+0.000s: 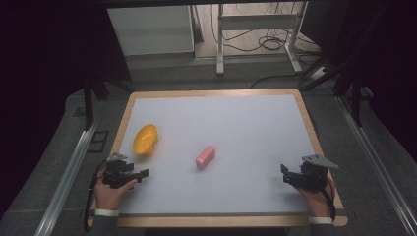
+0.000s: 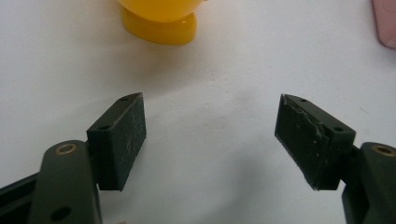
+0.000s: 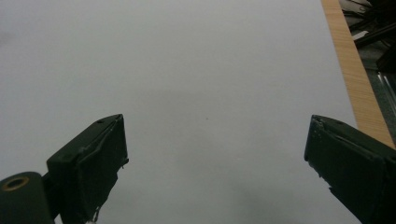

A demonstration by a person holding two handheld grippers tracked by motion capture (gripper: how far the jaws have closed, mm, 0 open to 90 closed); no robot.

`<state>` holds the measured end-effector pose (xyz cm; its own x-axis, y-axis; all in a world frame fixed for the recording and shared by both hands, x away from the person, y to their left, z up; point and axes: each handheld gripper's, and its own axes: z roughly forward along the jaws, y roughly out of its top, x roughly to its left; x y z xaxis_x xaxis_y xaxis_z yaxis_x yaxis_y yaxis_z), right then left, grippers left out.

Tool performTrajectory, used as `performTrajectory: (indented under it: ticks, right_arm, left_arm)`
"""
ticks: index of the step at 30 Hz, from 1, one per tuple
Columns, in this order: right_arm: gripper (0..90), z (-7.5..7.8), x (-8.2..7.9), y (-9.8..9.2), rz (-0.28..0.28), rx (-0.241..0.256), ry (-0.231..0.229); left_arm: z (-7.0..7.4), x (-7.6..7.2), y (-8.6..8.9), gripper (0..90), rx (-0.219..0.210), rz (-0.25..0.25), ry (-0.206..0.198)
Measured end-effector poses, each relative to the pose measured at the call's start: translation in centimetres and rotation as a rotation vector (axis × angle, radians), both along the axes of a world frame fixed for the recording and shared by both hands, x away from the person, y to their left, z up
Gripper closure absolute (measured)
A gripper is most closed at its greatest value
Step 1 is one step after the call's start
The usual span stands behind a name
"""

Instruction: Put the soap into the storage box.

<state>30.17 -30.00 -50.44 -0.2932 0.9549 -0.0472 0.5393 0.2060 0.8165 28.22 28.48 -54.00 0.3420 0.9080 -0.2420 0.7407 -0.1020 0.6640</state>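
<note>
Because your left gripper (image 1: 142,173) rests with its jaws spread wide and empty on the near left of the table (image 1: 255,123), the yellow bowl (image 1: 145,138) just ahead of it is the thing most at risk. The bowl appears to lie tilted on its side, close to the left edge. If you push forward too low, a jaw may strike its foot and roll it toward the wooden border, I think. A pinch on the thin rim could also make it slip out, since the plastic looks smooth.

The pink block (image 1: 205,157) lies near the middle of the table, well apart from both grippers. Your right gripper (image 1: 284,173) is also released, holding nothing, at the near right corner.

The high view gives you the whole layout: bowl, block and both hands together. The left gripper view shows what that one cannot, namely the round foot of the bowl (image 2: 161,28) close in front of the jaws and a corner of the pink block (image 2: 385,25) at the right edge. The right gripper view lets you see the wooden edge (image 3: 352,70) of the table beside its jaw.
</note>
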Motion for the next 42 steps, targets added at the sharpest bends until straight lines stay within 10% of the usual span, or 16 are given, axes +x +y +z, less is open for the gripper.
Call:
performTrajectory:
  ticks: [30,42]
  right_arm:
    - [10.2,-0.4,-0.1,0.6,0.069,-0.026,0.025]
    - [10.2,-0.4,-0.4,0.0,0.061,-0.026,0.022]
  left_arm:
    - [1.5,-0.8,0.7,26.9,0.009,0.055,-0.067]
    - [4.4,-1.3,-0.1,26.1,0.029,0.049,-0.095]
